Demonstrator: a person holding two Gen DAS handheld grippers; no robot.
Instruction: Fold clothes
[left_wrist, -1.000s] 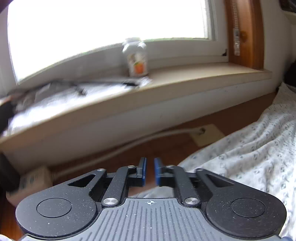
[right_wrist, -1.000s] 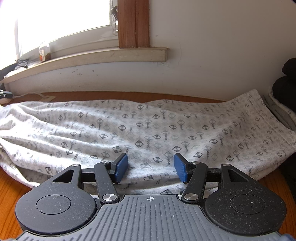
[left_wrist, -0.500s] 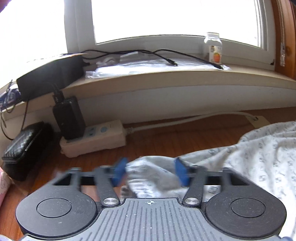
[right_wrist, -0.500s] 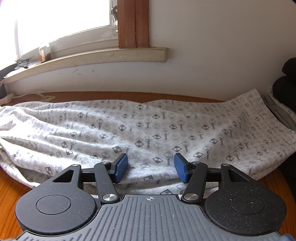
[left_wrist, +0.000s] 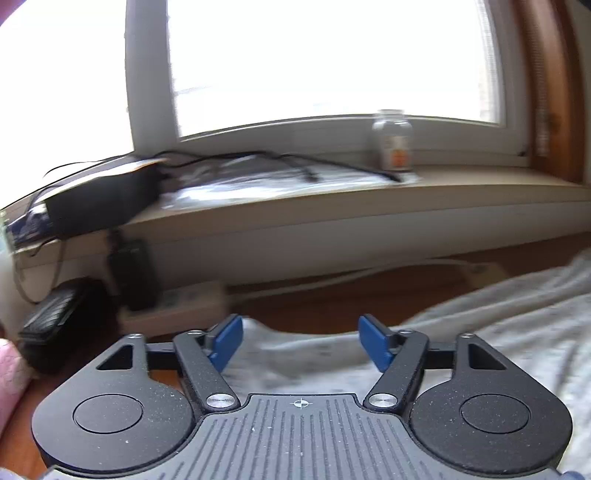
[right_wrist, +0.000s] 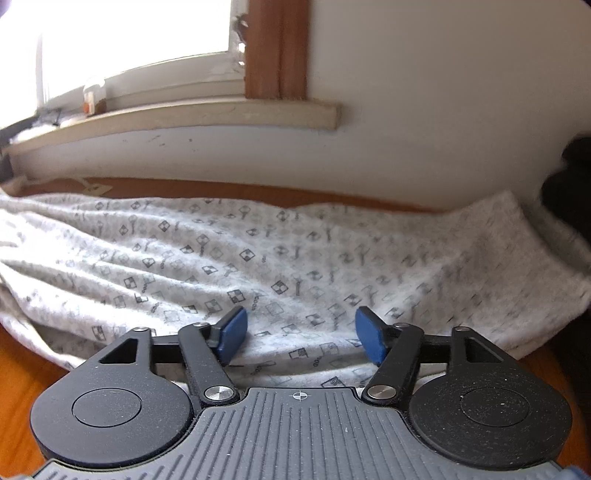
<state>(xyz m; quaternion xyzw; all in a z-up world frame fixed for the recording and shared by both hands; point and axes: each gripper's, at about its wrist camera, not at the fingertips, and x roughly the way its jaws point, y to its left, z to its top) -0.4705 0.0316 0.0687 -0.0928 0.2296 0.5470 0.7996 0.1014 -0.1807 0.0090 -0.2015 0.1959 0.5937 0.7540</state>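
Note:
A white garment (right_wrist: 280, 254) printed with small grey checks lies spread across the wooden table (right_wrist: 14, 354). In the left wrist view its left end (left_wrist: 480, 332) lies below and ahead of my left gripper (left_wrist: 301, 341). The jaws of that gripper are opening and the blue pads (left_wrist: 229, 339) press on nothing. My right gripper (right_wrist: 299, 334) hovers over the garment's near hem. Its jaws are opening too, with cloth beneath them but not pinched.
A windowsill (left_wrist: 369, 195) carries a small bottle (left_wrist: 393, 142), cables and a black box (left_wrist: 99, 203). A white power strip (left_wrist: 177, 306) and a black pouch (left_wrist: 51, 325) sit by the wall. A dark bundle (right_wrist: 569, 177) lies at the far right. Something pink (left_wrist: 11, 373) shows at the left edge.
My left gripper swung left from the window to the garment's left end, was briefly around a bunch of cloth, and now stands wide with the cloth lying loose. The right jaws have widened.

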